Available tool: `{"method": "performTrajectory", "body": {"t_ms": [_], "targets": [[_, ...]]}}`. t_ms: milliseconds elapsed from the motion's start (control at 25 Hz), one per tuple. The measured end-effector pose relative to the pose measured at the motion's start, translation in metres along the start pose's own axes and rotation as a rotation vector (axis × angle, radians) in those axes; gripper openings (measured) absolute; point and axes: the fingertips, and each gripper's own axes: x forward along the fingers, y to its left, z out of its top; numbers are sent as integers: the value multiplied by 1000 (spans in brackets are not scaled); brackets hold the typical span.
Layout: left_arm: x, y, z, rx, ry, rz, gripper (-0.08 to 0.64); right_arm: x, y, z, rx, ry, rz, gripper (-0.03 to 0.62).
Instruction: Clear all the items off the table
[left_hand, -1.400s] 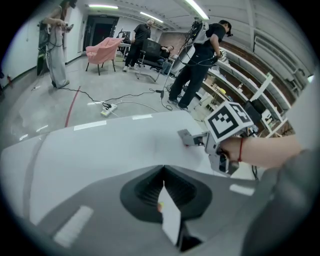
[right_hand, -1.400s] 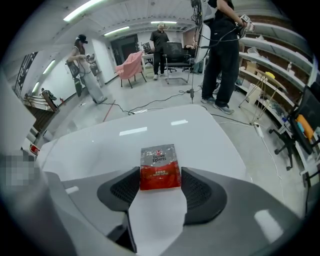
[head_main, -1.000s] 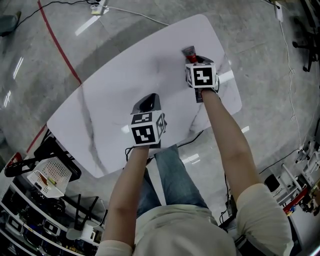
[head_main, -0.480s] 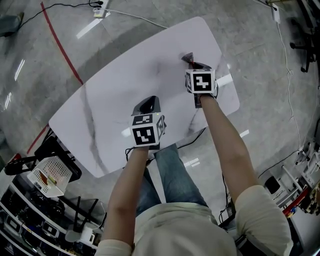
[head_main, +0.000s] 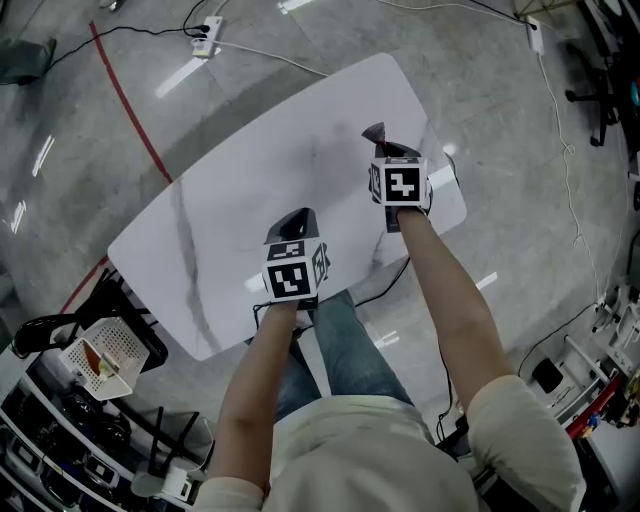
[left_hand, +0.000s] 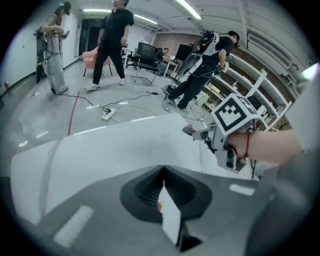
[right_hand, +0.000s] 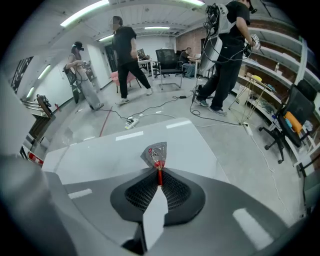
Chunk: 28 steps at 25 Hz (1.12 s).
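Observation:
A small clear wrapper with a red strip (right_hand: 154, 151) sticks out forward from the tips of my right gripper (right_hand: 159, 172), which is shut on its red end. In the head view the wrapper (head_main: 378, 132) sits over the far right part of the white marble table (head_main: 230, 200), just ahead of the right gripper (head_main: 386, 145). My left gripper (head_main: 296, 218) hovers over the table's near middle, shut with nothing visible in it. The left gripper view shows its closed tips (left_hand: 163, 170), with the right gripper (left_hand: 200, 134) to their right.
The table's near edge (head_main: 330, 295) lies just behind both grippers. A red floor line (head_main: 130, 110), a power strip (head_main: 207, 38) and cables run beyond the table. A rack with a white basket (head_main: 95, 360) stands at lower left. People (right_hand: 127, 60) stand farther off.
The right gripper's jaws have closed on the wrapper's red end. The left gripper has stayed shut over the same part of the table.

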Motion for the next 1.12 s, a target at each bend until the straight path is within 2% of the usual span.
{"method": "performTrajectory", "body": {"t_ms": [680, 1120], "targets": [[-65, -14, 11, -9, -49, 11, 9, -85, 20, 15, 2, -55, 7, 23], [-113, -1, -4, -73, -89, 35, 9, -139, 57, 13, -48, -90, 32, 23]]}}
